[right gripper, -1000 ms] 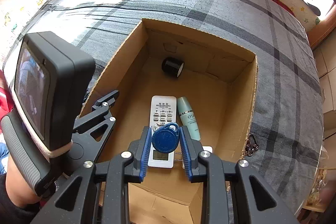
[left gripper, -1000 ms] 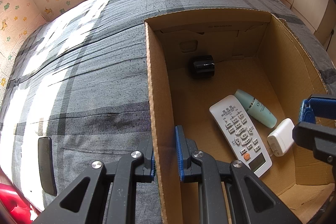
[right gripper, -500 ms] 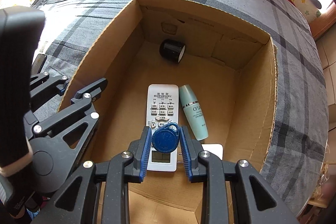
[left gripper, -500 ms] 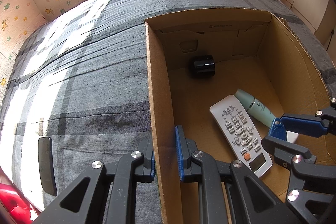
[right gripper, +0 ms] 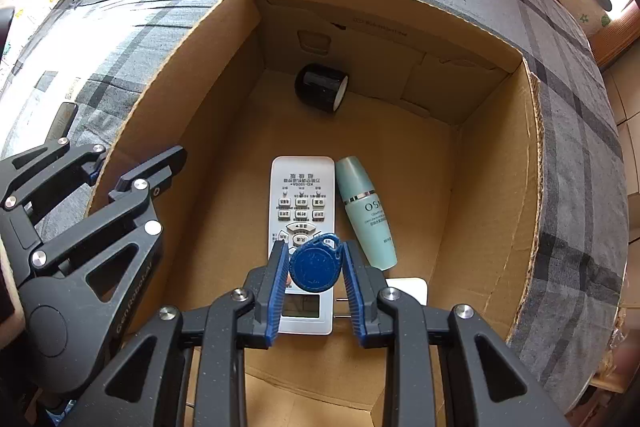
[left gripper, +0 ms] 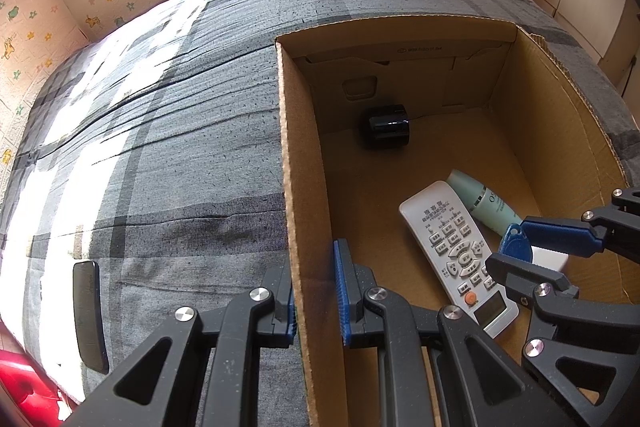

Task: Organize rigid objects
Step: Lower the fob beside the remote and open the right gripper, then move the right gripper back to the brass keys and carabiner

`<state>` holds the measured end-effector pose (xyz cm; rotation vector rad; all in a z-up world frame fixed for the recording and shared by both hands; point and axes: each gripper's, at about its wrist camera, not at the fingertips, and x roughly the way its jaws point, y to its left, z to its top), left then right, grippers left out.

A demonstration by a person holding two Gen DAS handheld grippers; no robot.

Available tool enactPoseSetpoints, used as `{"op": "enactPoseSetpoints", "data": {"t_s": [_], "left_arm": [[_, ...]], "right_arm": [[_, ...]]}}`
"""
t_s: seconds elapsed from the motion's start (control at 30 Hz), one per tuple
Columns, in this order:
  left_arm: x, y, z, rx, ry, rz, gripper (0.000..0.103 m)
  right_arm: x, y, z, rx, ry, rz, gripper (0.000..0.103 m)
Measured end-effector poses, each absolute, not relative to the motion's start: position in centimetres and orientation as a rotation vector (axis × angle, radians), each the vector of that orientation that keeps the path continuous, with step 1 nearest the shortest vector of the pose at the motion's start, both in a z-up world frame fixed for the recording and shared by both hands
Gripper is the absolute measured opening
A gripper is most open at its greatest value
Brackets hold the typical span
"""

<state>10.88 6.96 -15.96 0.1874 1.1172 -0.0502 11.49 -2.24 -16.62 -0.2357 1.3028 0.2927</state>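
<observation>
Inside the cardboard box (right gripper: 496, 163) on the bed (left gripper: 180, 147), the right gripper (right gripper: 316, 269) pinches a blue key fob (right gripper: 316, 265) between its fingers, loop end pointing away, above the white remote (right gripper: 302, 199). The remote and the green bottle (right gripper: 366, 213) lie parallel, lengthwise. The left gripper (left gripper: 316, 297) is clamped on the box's left wall. The floor right of the bottle is free.

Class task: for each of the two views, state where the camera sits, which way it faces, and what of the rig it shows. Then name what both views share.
Left wrist: on the left gripper, facing down its fingers clamped on the cardboard box wall; right gripper enters.
Right wrist: on the right gripper, looking into the box; it holds a blue key fob.
Shared: remote, green bottle, black cylinder.
</observation>
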Motion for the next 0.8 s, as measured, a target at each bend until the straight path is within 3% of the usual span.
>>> {"op": "enactPoseSetpoints", "data": {"t_s": [0.23,0.33,0.7,0.8], "left_arm": [[10.9,6.9,-15.9,0.189,1.116,-0.050,0.017],[10.8,6.9,-16.0,0.190,1.117,-0.049,0.017],[10.8,6.9,-16.0,0.189,1.117,-0.048,0.017],[10.8,6.9,-15.9,0.193,1.115,-0.047,0.016]], "right_arm": [[11.4,-2.6,-15.9,-0.218,1.290,0.295,0.031],[11.3,-2.7,-15.4,-0.207,1.279,0.298,0.045],[11.3,-3.5,-13.8,-0.193,1.238,0.291,0.046],[11.3,-4.1,-12.9,-0.186,1.219,0.285,0.051]]}}
